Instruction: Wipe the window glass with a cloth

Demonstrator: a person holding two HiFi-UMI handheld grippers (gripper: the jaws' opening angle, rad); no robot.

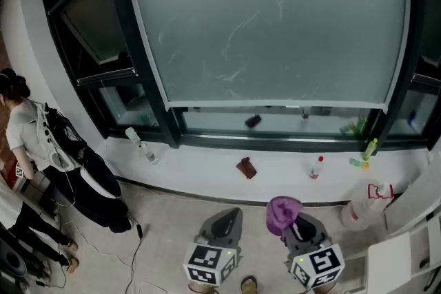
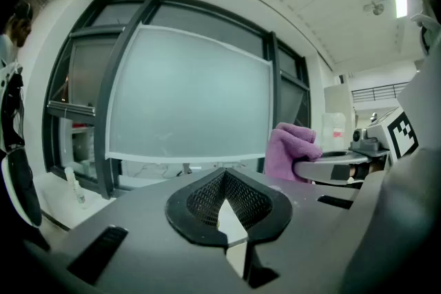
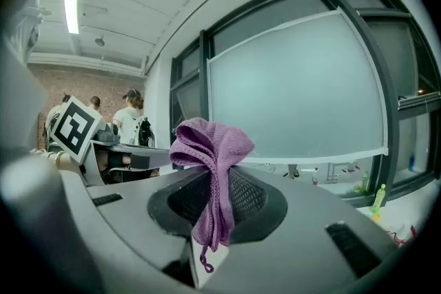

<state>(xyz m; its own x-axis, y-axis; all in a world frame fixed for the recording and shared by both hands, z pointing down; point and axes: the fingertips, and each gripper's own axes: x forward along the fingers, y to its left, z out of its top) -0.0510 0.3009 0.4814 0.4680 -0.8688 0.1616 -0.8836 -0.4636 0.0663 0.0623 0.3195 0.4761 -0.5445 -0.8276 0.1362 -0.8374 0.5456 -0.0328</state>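
Dark frames hold a large pane of window glass (image 1: 275, 17), cloudy and marked with faint streaks. Below it runs a white sill (image 1: 207, 165) with things standing on it: a clear bottle (image 1: 147, 151) at the left, a dark red object (image 1: 247, 167) near the middle, a small red-capped bottle (image 1: 316, 168) and a green bottle (image 1: 371, 148) toward the right. A person (image 1: 31, 131) stands by the wall at far left.

Both grippers sit low in the head view, well apart from the glass. The left gripper (image 1: 229, 215) has its jaws closed together with nothing between them. The right gripper (image 1: 295, 224) is clamped on a purple cloth (image 3: 210, 148), which bunches up above the jaw tips and trails down between them; it does not touch the glass.
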